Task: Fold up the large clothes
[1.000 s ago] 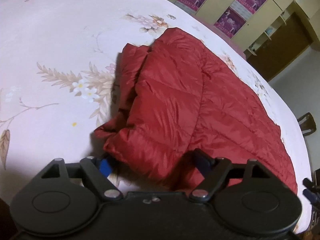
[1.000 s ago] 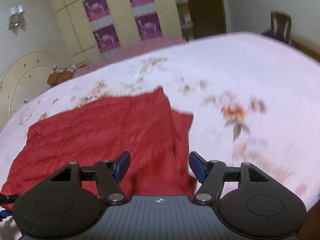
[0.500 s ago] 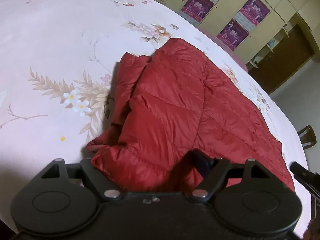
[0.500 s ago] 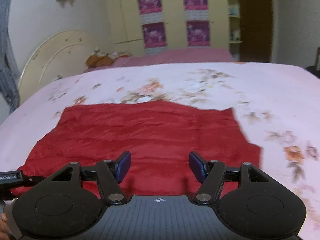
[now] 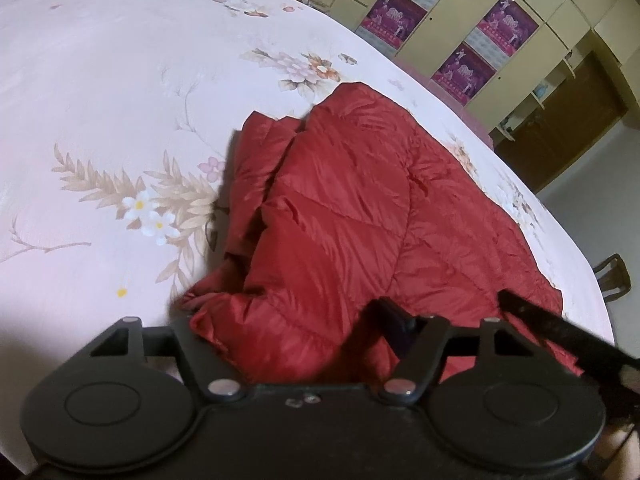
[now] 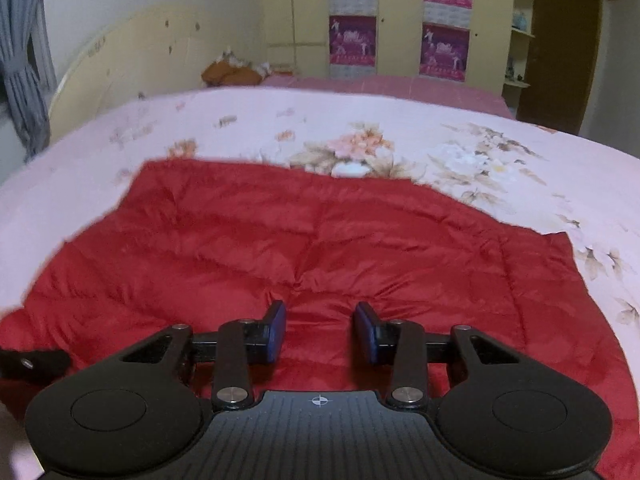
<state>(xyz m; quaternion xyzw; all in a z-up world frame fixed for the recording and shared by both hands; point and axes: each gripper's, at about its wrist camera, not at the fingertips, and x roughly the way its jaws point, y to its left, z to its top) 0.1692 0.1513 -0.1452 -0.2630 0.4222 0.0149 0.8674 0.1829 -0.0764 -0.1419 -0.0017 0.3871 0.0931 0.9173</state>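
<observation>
A red quilted jacket (image 5: 360,208) lies partly folded on the floral pink bedsheet (image 5: 120,80). My left gripper (image 5: 288,320) straddles its near corner. The left finger is hidden under the puffy edge and the right finger (image 5: 394,326) rests on top; the jaws are closing with fabric between them. In the right wrist view the jacket (image 6: 320,232) spreads wide. My right gripper (image 6: 321,330) sits low on it, blue pads (image 6: 276,332) apart and closing, with wrinkles gathering just ahead of them. The other gripper shows as a black bar (image 5: 560,332) on the right and a black tip (image 6: 32,360) at the left edge.
A pale headboard (image 6: 120,60) and an orange bundle (image 6: 232,74) stand beyond the bed. Wardrobe doors with purple posters (image 6: 352,40) line the far wall, a grey curtain (image 6: 24,60) hangs left, and a dark chair (image 5: 614,276) stands off the bed's right side.
The right gripper swung across the jacket, levelled out, sank onto it and narrowed its jaws. The jacket corner now covers the left gripper's left pad. The right gripper has entered the left view.
</observation>
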